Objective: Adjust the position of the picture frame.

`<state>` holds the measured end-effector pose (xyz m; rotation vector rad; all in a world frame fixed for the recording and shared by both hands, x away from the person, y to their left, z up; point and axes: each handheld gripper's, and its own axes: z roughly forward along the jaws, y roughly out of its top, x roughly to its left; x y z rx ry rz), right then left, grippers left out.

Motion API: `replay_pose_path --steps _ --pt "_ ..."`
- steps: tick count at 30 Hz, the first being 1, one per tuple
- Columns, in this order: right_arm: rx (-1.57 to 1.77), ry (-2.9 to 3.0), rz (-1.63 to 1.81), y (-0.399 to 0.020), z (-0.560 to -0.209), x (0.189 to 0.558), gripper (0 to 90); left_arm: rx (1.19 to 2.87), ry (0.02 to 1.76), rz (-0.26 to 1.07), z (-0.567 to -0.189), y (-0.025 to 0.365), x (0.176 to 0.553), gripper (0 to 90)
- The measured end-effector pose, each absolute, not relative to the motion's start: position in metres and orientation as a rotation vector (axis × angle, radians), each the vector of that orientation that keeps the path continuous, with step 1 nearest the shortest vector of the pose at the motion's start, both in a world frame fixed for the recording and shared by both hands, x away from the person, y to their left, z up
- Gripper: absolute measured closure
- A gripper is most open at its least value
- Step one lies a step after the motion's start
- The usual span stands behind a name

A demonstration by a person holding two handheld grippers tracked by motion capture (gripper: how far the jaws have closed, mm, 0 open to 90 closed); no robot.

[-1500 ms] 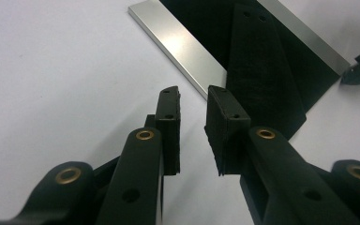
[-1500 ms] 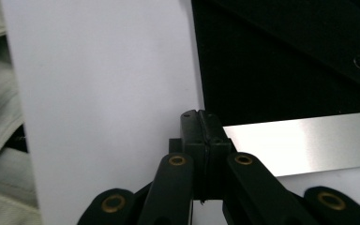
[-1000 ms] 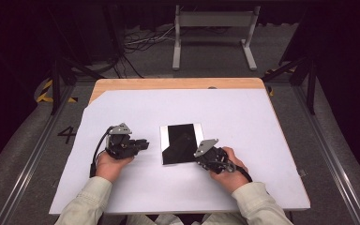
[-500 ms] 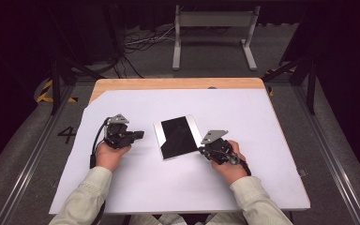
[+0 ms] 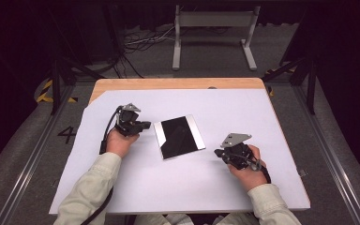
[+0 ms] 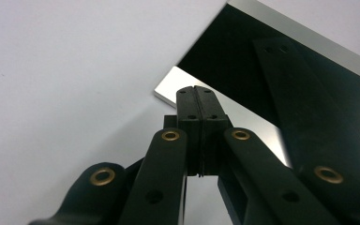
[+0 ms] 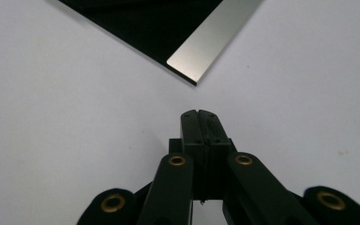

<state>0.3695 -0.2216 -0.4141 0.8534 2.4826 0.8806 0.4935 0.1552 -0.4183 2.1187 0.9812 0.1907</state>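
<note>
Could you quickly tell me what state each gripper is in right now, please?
Left gripper: shut, holding nothing, tips at the corner of the mirror plate.
Right gripper: shut, empty, short of the plate.

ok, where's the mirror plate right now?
High view: the mirror plate lies flat mid-table on the white sheet, between the left hand-held gripper and the right hand-held gripper.

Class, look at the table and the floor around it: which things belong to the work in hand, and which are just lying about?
Belongs to the work:
- mirror plate, flat on the white sheet
- left tool, shut, at the plate's near corner
- right tool, shut, short of the plate

Just lying about:
- metal stand on the floor behind the table
- cables beside it
</note>
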Motion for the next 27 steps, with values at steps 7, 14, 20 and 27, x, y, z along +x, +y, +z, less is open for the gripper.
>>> replay_pose_path --steps 7,14,20,27 --pt "0.874 2.486 0.877 -0.233 -0.414 0.363 90.0 2.167 1.022 0.193 -0.423 0.147 0.526 90.0" --pt "0.892 2.483 0.894 -0.243 -0.414 0.359 90.0 2.233 1.05 0.208 -0.433 0.133 0.545 90.0" --pt "0.91 2.474 0.909 -0.253 -0.413 0.356 90.0 2.213 1.009 0.146 -0.44 0.13 0.549 90.0" --pt "0.928 2.449 0.941 -0.259 -0.406 0.356 90.0 2.289 0.939 0.098 -0.437 0.127 0.542 90.0"
